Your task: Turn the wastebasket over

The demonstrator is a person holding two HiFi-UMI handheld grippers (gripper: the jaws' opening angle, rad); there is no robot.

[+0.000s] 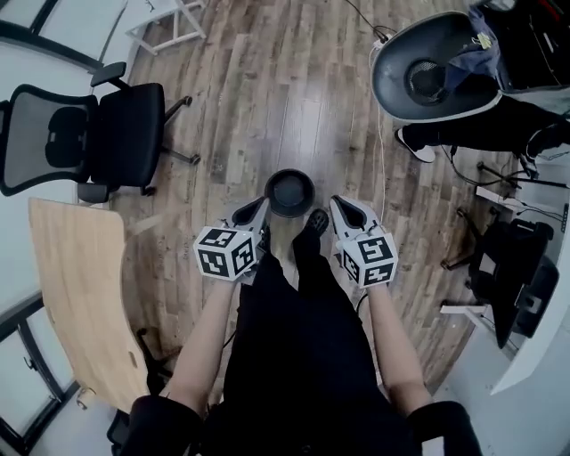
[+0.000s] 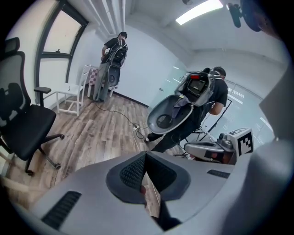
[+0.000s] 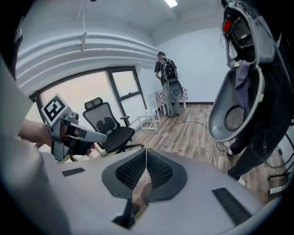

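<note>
A wood-plank floor (image 1: 267, 107) fills the middle of the head view. A black office chair (image 1: 107, 134) stands at ten o'clock, with a pale wooden surface (image 1: 85, 294) at eight o'clock, just below it. A white chair frame (image 1: 169, 22) sits at eleven o'clock. At two o'clock a person (image 1: 481, 129) in dark clothes bears a grey shell-shaped rig (image 1: 436, 76); a thin cable (image 1: 380, 151) runs along the floor beside it. In the left gripper view, another person (image 2: 115, 48) stands by the far wall at eleven o'clock.
</note>
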